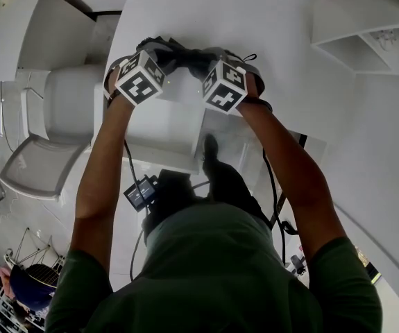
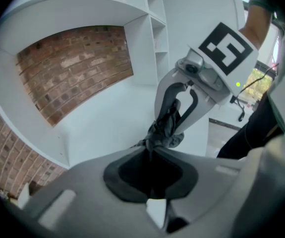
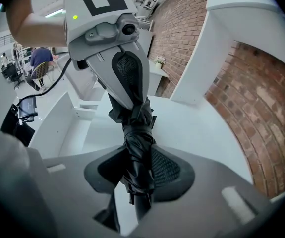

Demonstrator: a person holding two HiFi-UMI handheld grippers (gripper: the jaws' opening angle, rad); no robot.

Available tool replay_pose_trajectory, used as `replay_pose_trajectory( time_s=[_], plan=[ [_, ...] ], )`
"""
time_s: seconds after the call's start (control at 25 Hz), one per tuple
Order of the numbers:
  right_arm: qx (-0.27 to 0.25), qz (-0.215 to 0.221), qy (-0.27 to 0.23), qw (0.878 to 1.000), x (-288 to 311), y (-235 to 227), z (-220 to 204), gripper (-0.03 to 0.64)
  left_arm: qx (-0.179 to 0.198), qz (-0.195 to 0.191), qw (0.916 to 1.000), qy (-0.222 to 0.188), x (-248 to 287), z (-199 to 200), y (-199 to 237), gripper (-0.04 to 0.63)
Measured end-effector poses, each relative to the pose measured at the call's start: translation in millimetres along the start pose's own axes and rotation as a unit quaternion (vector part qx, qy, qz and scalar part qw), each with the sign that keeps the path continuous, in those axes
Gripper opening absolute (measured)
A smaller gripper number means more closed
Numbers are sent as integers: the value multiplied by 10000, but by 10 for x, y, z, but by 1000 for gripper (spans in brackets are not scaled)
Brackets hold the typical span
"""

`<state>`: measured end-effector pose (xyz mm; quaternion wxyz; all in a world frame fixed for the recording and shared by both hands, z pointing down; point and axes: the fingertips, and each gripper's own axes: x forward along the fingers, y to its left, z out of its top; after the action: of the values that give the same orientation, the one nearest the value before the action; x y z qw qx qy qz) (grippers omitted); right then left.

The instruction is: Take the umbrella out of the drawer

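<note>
Nearest the person, at 6 o'clock of both claws, what appears to be the open white drawer (image 1: 161, 141) has nothing visible inside. Above it, the left claw (image 2: 149, 150) is pinched almost closed on the fabric end of the folded black umbrella (image 3: 138, 133). The right claw (image 3: 137, 160), about half open, clamps the bundled body. The umbrella hangs between them over the white surface (image 1: 282, 40), toward 12 o'clock. Removal looks nearly done; next, probably a level set-down there.

Left tongs (image 2: 152, 150) and right tongs (image 3: 137, 157) clamped.
</note>
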<state>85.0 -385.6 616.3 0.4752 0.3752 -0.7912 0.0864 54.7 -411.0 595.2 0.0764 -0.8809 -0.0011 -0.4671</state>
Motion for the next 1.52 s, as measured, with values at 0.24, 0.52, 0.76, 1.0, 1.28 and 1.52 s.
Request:
replay_pose_trajectory(
  time_s=[0.24,0.52,0.76,1.0,1.28,1.52],
  plan=[
    [-168,-97,255,9995,164,-217,-126,149,-37,88,9999,115,210,57,158,18],
    [-18,-301,278,9992,180,-454,-142,89,75,463,9989,19,163,160,370,63],
    [111,-592,9,9982,-96,-699,34,57,-6,974,9948,-311,-296,340,588,29],
    [126,-851,-464,9952,-553,-805,364,54,6,1251,9891,-779,-912,668,563,3],
    [343,-1145,-1425,9826,-1376,-842,932,34,-113,1612,9743,-1568,-1807,1087,438,3],
    [726,-1144,-2372,9620,-2213,-702,1296,11,-254,1964,9538,-2261,-2555,1364,258,3]
  ],
)
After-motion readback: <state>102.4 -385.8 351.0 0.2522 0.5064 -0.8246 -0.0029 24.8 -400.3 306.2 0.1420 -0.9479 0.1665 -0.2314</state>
